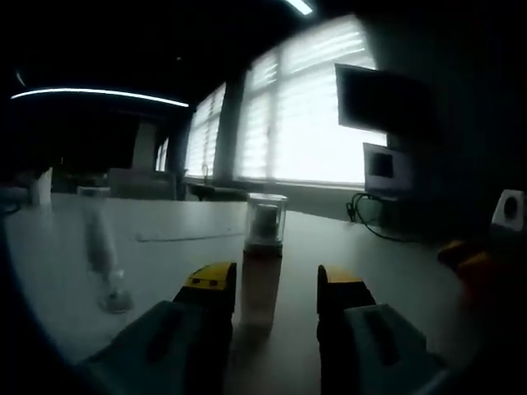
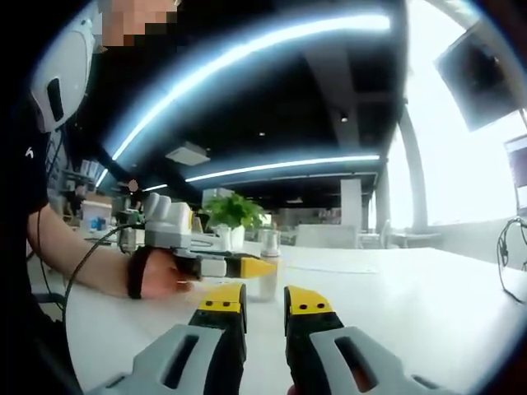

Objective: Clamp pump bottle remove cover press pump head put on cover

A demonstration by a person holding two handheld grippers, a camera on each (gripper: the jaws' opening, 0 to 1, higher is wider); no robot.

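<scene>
Left gripper view: I've got white table (image 1: 346,247) stretching wide around me, far edge well off. My left gripper (image 1: 276,288) is spread, the pump bottle (image 1: 263,263) upright between the jaws with its clear cover (image 1: 266,220) on, untouched. Right gripper view: my right gripper (image 2: 265,306) is parted with nothing between, the bottle (image 2: 265,271) ahead beside the left gripper (image 2: 239,266).

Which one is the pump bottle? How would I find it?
Look at the big white table in front of the bright windows. The pump bottle stands upright between the left gripper's yellow-tipped jaws. It wears a clear boxy cover on top, unlike the slim see-through thing standing to its left.
</scene>
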